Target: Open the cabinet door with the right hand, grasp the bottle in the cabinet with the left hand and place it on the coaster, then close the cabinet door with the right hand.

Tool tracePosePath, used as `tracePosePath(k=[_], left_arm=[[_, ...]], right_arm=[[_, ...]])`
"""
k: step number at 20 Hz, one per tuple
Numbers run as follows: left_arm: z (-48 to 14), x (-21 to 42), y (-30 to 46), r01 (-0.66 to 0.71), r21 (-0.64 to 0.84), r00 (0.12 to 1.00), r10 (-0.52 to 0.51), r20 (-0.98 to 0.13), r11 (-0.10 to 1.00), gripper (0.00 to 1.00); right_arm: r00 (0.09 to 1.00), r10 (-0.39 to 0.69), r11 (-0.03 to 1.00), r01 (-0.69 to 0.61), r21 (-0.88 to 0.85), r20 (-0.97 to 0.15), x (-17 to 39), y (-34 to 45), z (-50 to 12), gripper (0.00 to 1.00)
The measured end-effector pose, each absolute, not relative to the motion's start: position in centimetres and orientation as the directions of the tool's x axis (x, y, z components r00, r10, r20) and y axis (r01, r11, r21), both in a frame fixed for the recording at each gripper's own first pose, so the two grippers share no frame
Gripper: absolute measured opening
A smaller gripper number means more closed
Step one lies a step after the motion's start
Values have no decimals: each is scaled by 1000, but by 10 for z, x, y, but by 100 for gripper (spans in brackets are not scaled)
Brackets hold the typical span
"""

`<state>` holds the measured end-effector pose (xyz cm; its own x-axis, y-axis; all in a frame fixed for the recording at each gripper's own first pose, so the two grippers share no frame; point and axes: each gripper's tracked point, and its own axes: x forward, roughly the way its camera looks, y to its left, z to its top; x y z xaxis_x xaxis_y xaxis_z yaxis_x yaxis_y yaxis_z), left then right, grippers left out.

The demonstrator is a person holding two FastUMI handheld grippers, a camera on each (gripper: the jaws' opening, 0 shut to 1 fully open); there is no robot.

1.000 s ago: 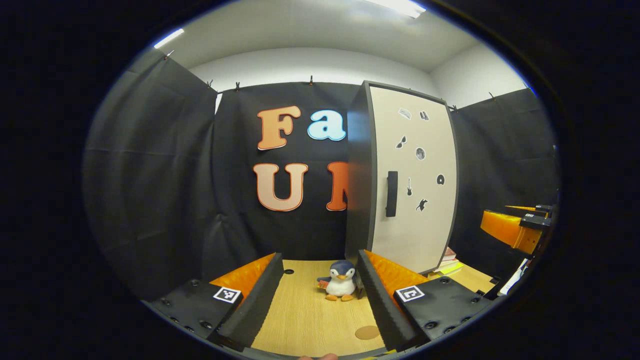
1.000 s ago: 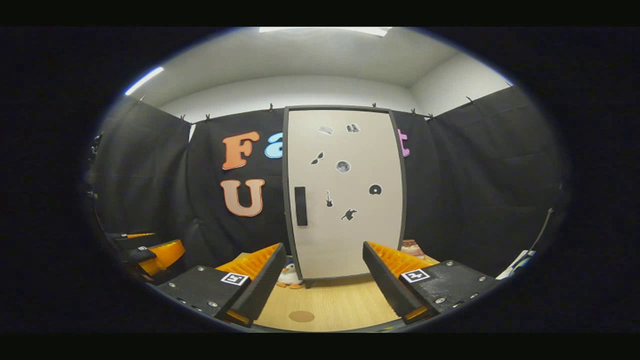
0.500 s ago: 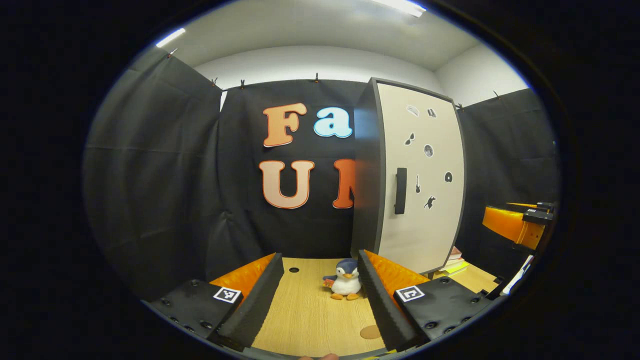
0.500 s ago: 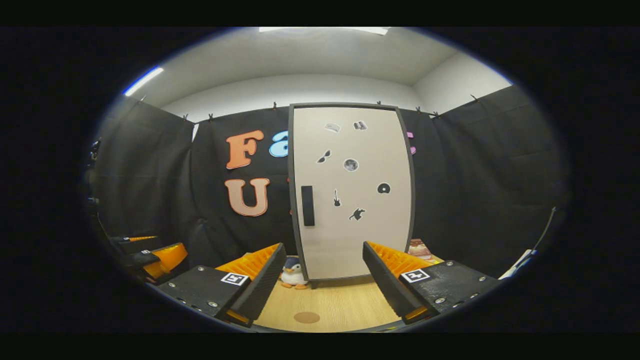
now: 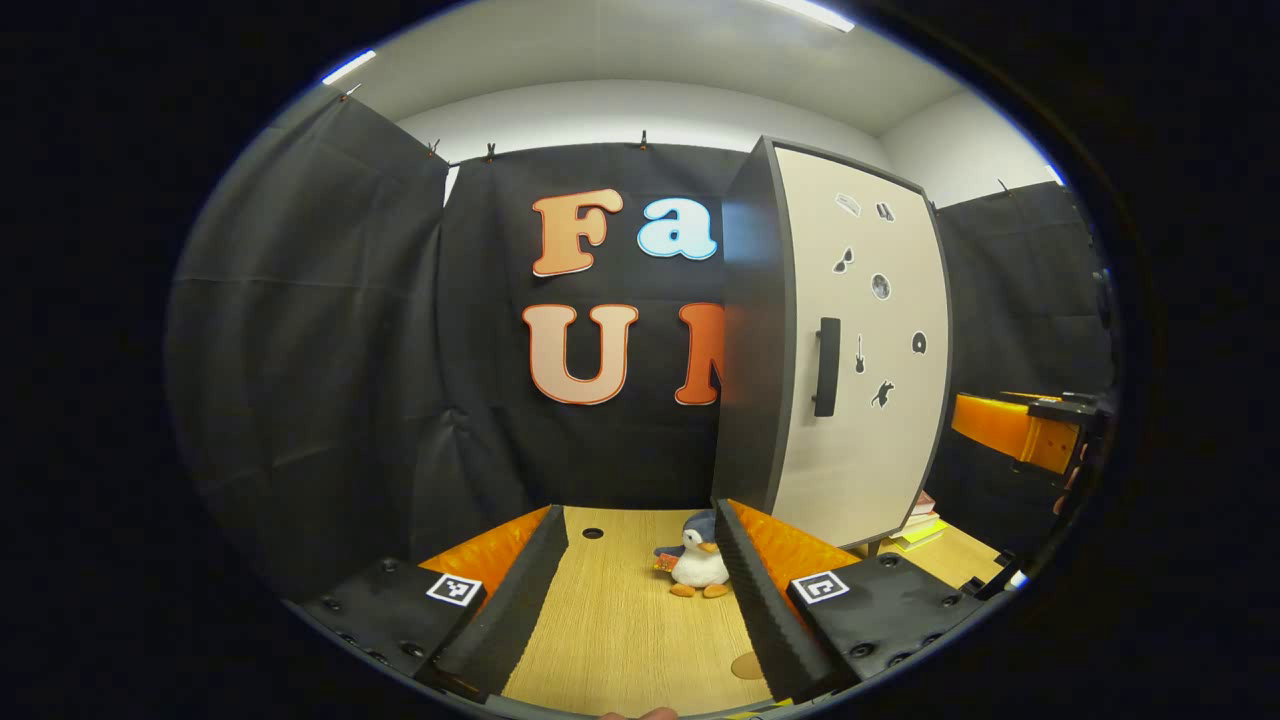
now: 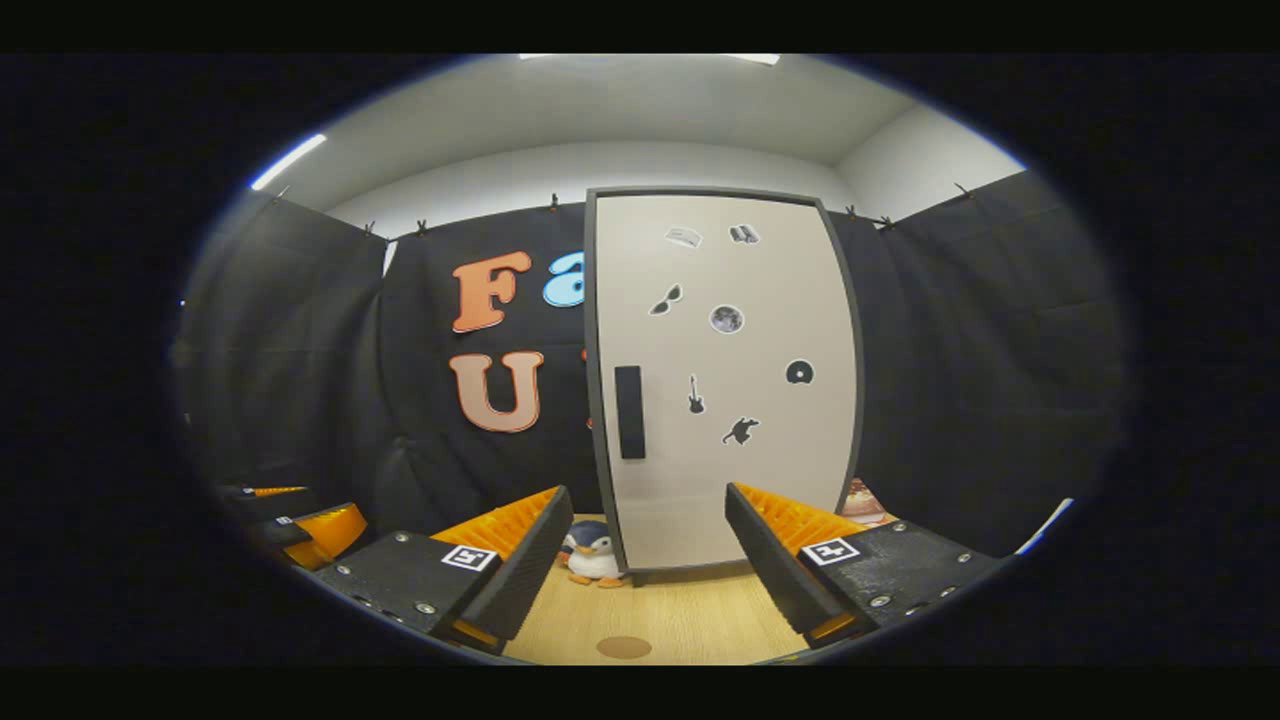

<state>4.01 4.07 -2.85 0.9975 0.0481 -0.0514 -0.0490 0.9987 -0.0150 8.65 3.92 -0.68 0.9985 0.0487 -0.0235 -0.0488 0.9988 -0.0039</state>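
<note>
Tall cabinet (image 6: pixel 725 380) seen upright on the wood-grain table (image 6: pixel 690 620), its flat matte beige door (image 5: pixel 865 350) closed, dark-framed, dotted with small stickers, with a slim black bar handle (image 6: pixel 629 412) at its left edge; bottle hidden behind the door. Round flat brown coaster (image 6: pixel 624 647) lies on the table before the cabinet. Plush penguin (image 5: pixel 700 565) sits beside the cabinet base. Left gripper (image 5: pixel 640 590) and right gripper (image 6: pixel 645 560) both spread wide, ribbed fingers empty

A plush penguin (image 5: pixel 699 567) stands on the wooden bench (image 5: pixel 610 620). Books (image 5: pixel 918 520) lie stacked farther right on the bench. A small round hole (image 5: pixel 592 533) pierces the benchtop near the back.
</note>
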Motion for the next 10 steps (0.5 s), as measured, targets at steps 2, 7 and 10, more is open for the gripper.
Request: tracePosePath(k=[2,7,10], left_arm=[[-35,47,49,-54,-25,997,52,-63,998,97],[-48,67,76,-81,-25,993,79,-87,996,97],[-51,78,95,-102,-37,991,98,-92,994,99]], right_arm=[[998,57,998,-57,-13,-15,110,47,-4,95],[997,78,997,-78,-16,12,175,64,12,95],[998,59,998,-58,-30,33,214,63,20,95]])
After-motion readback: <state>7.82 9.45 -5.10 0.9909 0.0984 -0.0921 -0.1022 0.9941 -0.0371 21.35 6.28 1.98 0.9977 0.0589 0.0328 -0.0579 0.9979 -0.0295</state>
